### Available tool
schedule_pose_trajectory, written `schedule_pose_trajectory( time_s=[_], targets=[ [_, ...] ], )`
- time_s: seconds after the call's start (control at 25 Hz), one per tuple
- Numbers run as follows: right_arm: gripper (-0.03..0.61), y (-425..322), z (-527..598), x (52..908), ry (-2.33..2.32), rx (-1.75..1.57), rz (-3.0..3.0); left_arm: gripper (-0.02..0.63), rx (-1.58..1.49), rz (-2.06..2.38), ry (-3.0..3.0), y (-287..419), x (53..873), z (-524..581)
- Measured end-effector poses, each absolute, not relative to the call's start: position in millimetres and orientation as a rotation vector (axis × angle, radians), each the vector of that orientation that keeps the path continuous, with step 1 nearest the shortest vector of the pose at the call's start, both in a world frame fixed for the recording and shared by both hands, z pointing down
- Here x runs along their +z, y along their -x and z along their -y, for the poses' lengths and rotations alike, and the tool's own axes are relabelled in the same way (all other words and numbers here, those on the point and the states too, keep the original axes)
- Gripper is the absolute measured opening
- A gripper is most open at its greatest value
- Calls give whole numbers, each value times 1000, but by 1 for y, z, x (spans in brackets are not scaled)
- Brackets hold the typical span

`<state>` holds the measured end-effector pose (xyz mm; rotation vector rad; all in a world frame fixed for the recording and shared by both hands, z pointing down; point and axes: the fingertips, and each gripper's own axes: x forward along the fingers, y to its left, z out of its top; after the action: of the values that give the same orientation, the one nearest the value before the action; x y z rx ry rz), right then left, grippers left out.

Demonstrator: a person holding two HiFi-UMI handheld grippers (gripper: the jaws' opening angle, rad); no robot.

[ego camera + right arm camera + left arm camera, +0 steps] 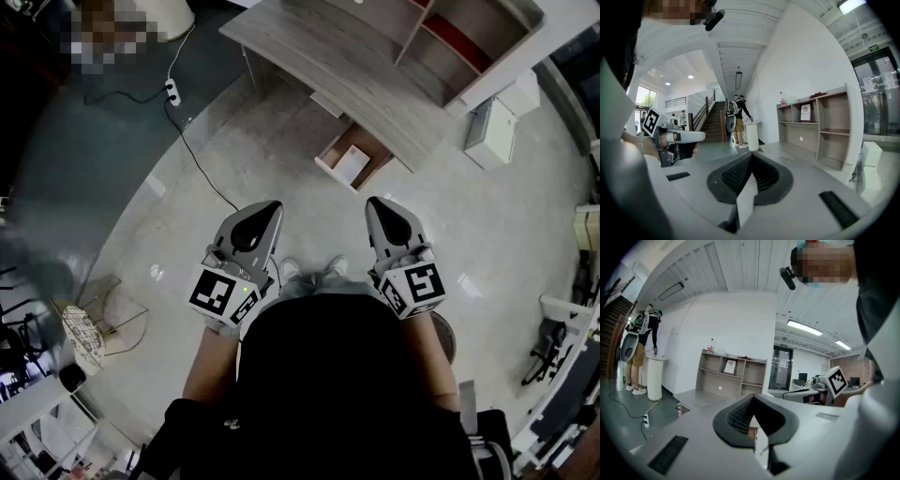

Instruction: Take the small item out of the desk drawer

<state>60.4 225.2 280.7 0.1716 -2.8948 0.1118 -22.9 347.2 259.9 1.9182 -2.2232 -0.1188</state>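
The wooden desk (328,56) stands ahead of me with its drawer (334,174) pulled open below the front edge. A small white item (352,161) lies inside the drawer. My left gripper (269,208) and right gripper (374,204) are held side by side close to my body, well short of the drawer and pointing toward it. In the left gripper view the left gripper (752,397) has its jaws together with nothing between them. The right gripper (750,157) looks the same in its own view, shut and empty.
A shelf unit (469,37) sits on the desk. A white cabinet (492,127) stands right of it. A power strip (172,92) and its cable lie on the floor at the left. A person (640,348) stands far off by a white pillar (655,376).
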Motion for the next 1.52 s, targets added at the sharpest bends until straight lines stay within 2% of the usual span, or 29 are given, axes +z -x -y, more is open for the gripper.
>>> schedule_pose_trajectory(
  time_s=[0.6,0.88,1.52],
  targets=[
    [-3,-30,-252,284,-239,86,2870,8,-215,2165,-1910,57,272,-376],
    [-3,-29,-237,300,-307,-17,2818,8,-195,2098,-1953,64,285,-356],
    [-3,-2,-53,310,-233,90,2845,8,-93,2136,-1847,88,300,-188]
  ],
)
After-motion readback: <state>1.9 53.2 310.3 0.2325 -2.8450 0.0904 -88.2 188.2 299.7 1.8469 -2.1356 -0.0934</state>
